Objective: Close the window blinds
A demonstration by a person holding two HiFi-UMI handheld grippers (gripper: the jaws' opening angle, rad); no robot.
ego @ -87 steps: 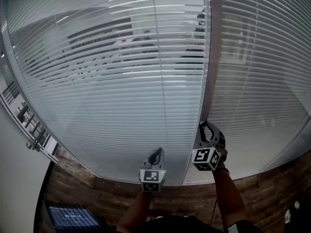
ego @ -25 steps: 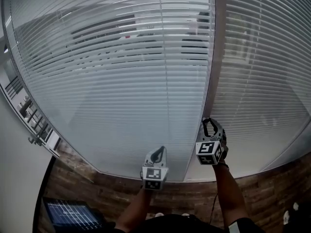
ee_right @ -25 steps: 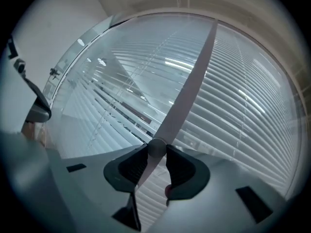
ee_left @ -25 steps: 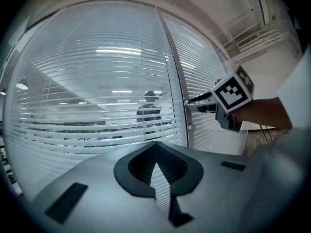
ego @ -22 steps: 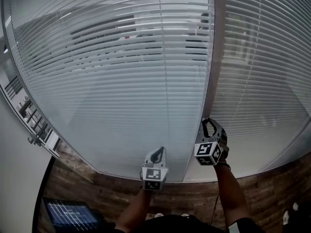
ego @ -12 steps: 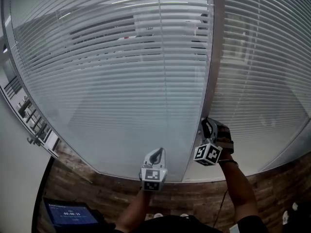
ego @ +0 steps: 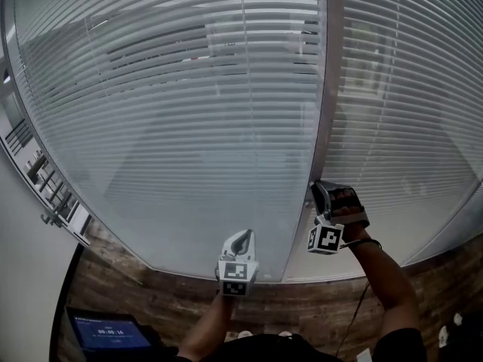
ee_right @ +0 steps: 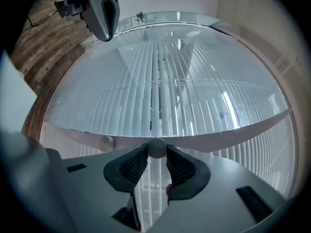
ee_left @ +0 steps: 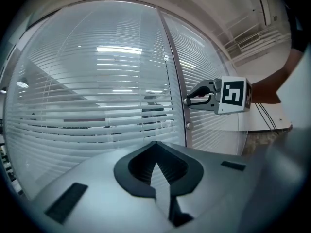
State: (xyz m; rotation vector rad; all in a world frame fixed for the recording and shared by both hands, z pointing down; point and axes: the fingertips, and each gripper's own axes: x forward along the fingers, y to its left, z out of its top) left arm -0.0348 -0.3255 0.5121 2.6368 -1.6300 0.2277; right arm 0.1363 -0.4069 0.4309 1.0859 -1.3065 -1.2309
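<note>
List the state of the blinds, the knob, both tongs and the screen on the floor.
blinds: lowered, slats tilted, gaps showing near the top.
knob: gripped between the right tongs' pads.
right tongs: shut on the knob.
left tongs: shut, empty, clear of the glass.
screen: lit.

Soft cool light, glare streaks, fisheye bending, dark corners

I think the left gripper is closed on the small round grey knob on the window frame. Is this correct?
No, the gripper is wrong: the right gripper is closed on the small round grey knob on the window frame. The right gripper view shows the knob pinched between its pads; the left gripper has its jaws together on nothing.
</note>
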